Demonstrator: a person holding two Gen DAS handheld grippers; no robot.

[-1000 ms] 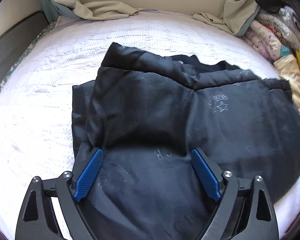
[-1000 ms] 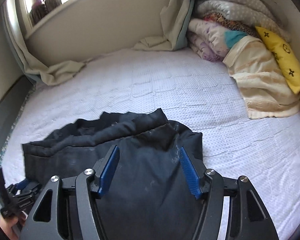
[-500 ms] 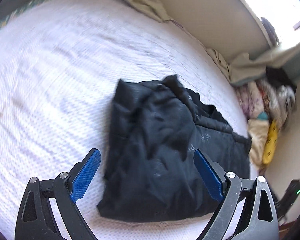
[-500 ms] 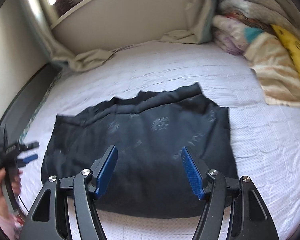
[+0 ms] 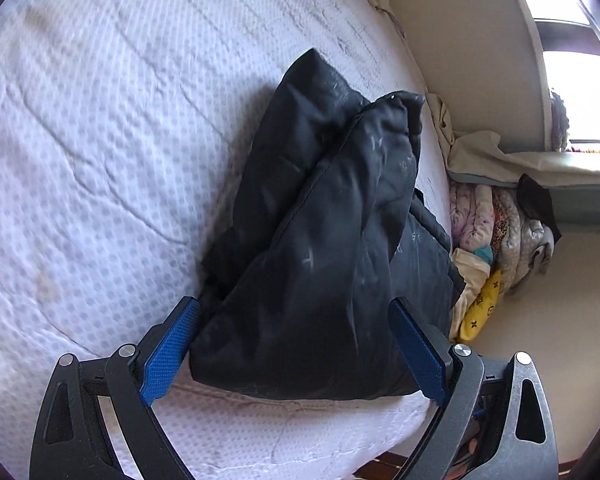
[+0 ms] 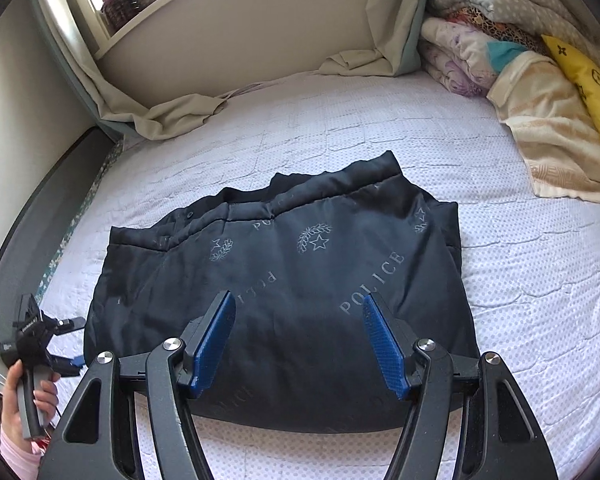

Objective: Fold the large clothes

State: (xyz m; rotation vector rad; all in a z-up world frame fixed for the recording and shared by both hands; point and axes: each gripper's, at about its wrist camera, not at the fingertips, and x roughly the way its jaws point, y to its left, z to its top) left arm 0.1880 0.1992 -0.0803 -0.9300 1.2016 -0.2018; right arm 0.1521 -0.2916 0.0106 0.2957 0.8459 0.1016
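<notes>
Blue pads on the right gripper (image 6: pixel 299 340) are spread apart above the folded black jacket (image 6: pixel 284 300), which lies on the white bed (image 6: pixel 520 280). Left gripper (image 5: pixel 296 350) is wide apart too. Farther off sit blankets (image 6: pixel 476 52), a yellow pillow (image 6: pixel 584 80) and curtains (image 6: pixel 168 112).

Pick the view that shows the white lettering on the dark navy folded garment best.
Right wrist view: the dark navy folded garment lies flat and sharp, with POLICE lettering and star emblems readable. The left wrist view shows the garment side-on and bunched, its print only faint smudges.
</notes>
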